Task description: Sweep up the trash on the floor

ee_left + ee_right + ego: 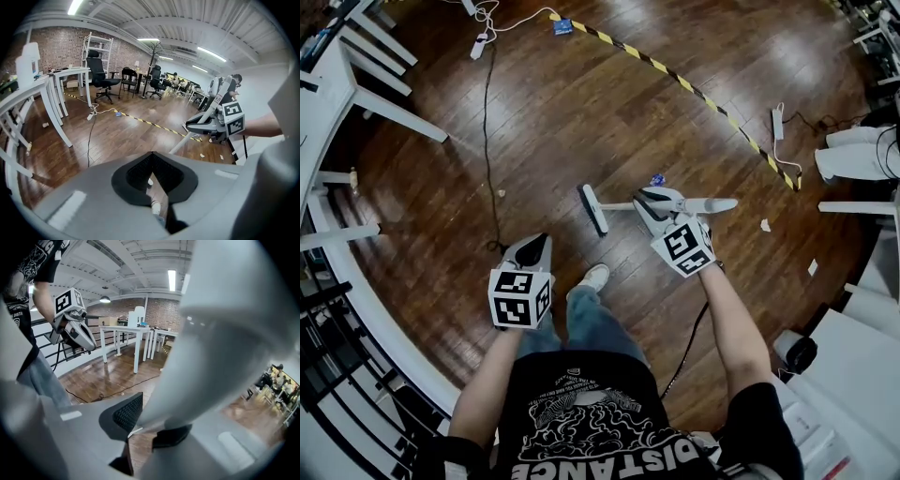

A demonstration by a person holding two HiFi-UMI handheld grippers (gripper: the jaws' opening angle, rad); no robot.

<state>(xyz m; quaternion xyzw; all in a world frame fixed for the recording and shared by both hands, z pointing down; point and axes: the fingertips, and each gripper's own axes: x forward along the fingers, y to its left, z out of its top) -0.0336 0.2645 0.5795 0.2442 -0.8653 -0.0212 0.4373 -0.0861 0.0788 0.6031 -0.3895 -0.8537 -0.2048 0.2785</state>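
Note:
A white broom lies low over the wooden floor, its head [593,208] to the left and its handle [712,204] running right. My right gripper [661,202] is shut on that handle, which fills the right gripper view as a thick white shaft [211,333]. A blue scrap [657,179] lies just beyond the handle. A white scrap [766,225] lies to its right and a tiny one [501,193] to the left. My left gripper [542,239] hangs shut and empty by my left leg; its pads [140,171] meet at the tips.
White tables [337,84] stand at the left, over a railing. A black cable [486,141] runs down the floor from a power strip [479,45]. Yellow-black tape [694,89] crosses diagonally. White furniture [853,159] crowds the right. My shoe [594,277] is near the broom head.

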